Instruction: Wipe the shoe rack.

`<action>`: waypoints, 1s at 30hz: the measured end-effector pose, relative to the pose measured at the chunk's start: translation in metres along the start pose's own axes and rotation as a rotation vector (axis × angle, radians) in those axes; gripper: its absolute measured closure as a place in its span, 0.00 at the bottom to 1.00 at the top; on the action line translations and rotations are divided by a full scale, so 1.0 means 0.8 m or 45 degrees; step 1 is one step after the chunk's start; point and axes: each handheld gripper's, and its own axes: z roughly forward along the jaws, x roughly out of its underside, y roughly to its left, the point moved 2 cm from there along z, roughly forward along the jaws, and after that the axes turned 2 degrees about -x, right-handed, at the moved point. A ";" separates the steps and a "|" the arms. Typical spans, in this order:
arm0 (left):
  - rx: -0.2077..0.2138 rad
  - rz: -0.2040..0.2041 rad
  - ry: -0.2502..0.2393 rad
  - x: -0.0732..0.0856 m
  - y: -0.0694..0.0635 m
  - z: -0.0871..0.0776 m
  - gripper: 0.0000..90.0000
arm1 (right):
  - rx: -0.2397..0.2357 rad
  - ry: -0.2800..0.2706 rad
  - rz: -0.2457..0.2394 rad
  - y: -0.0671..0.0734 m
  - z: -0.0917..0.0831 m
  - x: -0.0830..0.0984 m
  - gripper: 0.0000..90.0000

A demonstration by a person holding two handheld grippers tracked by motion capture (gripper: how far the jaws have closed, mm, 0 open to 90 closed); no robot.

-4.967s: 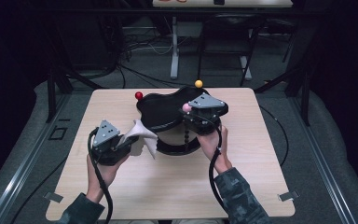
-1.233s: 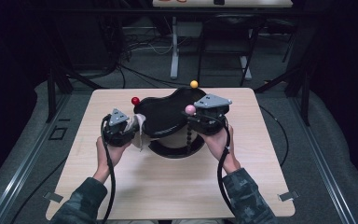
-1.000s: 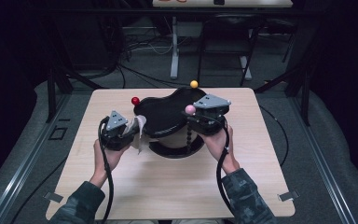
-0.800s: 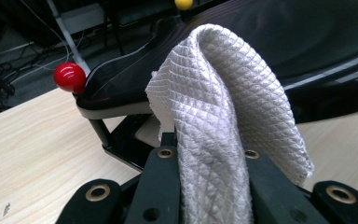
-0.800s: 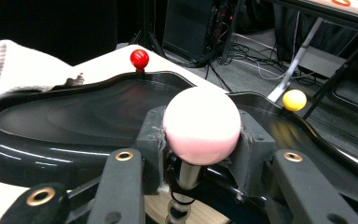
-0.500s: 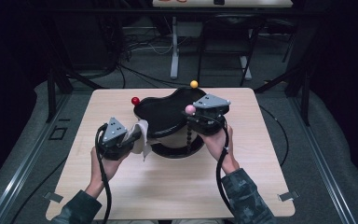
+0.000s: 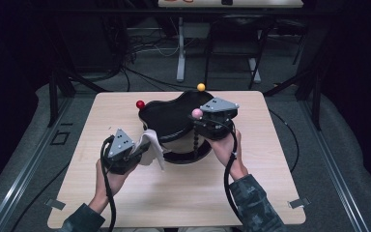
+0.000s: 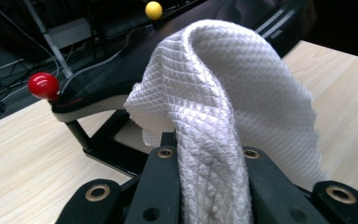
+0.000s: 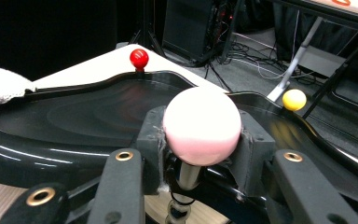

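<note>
Nearest the person, the left gripper (image 7: 140, 153) has its jaws clamped on a white cloth (image 8: 223, 107), which rises out of the grip and droops forward in a fold. Just beyond it lies the black tray (image 7: 169, 118), a curvy dish on a stand, and the cloth sits at its near-left rim, touching it or close to it; from above I cannot quite tell which. The tray's surface therefore lies ahead and to the right of the cloth, so a wipe would probably run that way, along the tray's long axis toward the yellow ball (image 7: 201, 87). The right gripper (image 7: 199, 121) is closed around the pink ball (image 9: 201, 125), steadying the tray. Farther off, the red ball (image 7: 140, 104) stands on the back-left rim.
</note>
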 end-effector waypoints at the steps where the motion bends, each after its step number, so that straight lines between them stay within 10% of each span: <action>1: 0.006 0.006 0.006 0.001 -0.002 0.000 0.95 | 0.000 0.000 0.000 0.000 0.000 0.000 0.67; 30: -0.006 0.021 0.136 0.070 -0.047 0.053 0.95 | -0.004 0.000 -0.002 0.000 0.000 0.000 0.67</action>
